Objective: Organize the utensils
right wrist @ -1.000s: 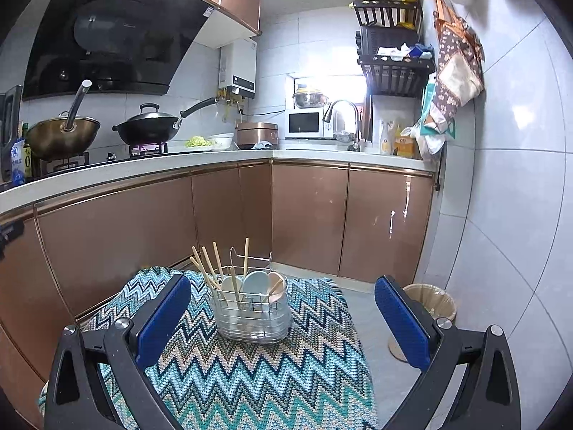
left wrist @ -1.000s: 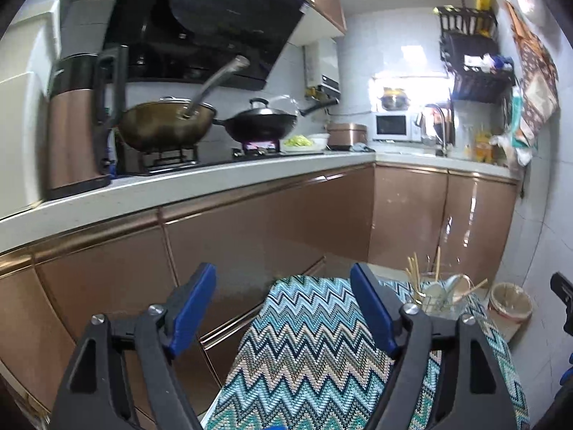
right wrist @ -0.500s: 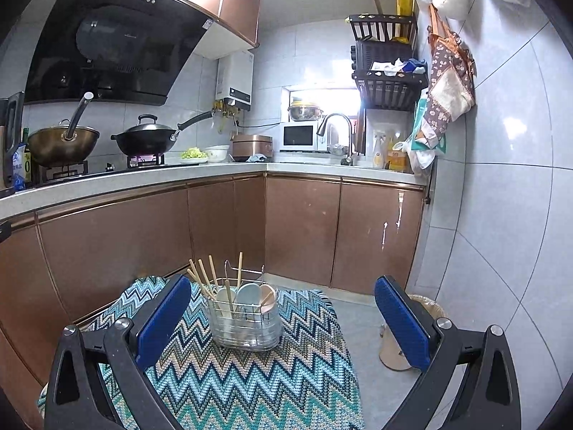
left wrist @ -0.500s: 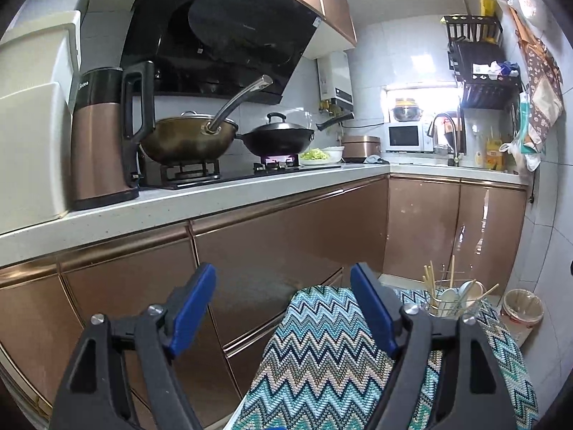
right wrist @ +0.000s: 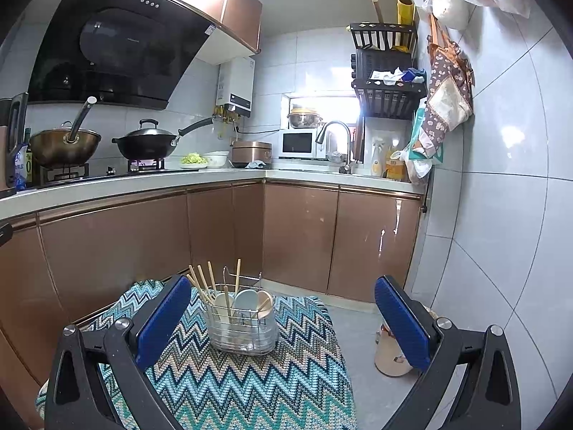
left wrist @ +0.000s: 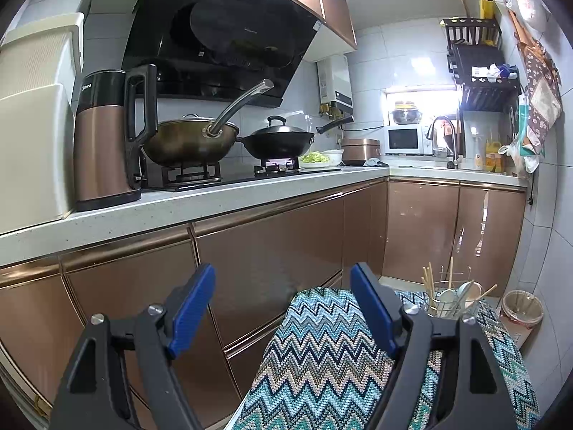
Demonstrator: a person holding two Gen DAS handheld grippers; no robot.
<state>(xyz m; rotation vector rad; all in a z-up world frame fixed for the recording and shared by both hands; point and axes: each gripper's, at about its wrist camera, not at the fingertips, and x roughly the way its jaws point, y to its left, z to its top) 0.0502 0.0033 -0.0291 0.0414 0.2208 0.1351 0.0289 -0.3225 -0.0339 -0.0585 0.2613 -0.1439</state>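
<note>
Since a second ago both views have swung a little: in the left wrist view the counter has dropped lower and the utensil holder [left wrist: 452, 299] has slid further off to the right of the fingers, while in the right wrist view the holder [right wrist: 244, 326] has sunk closer to the left finger and the cloth edge now shows more floor beyond it. Left gripper [left wrist: 283, 308] hangs released, its blue pads spread wide with nothing between them but the brown cabinet doors [left wrist: 265, 258] ahead and the zigzag cloth [left wrist: 333, 354] below its right finger. Right gripper [right wrist: 283, 317] is likewise released, jaws wide apart and empty. Ahead of it, just inside its left finger, the wire-and-clear holder stands upright on the zigzag cloth [right wrist: 250, 380]. Wooden chopsticks [right wrist: 202, 283] lean out of the holder toward the left, and pale spoons [right wrist: 247, 299] stand beside them in the same holder; whether a divider separates them cannot be told. Behind the right finger, a small bin [right wrist: 392, 354] sits on the floor. Far ahead, two woks [right wrist: 145, 143] rest on the stove.
</note>
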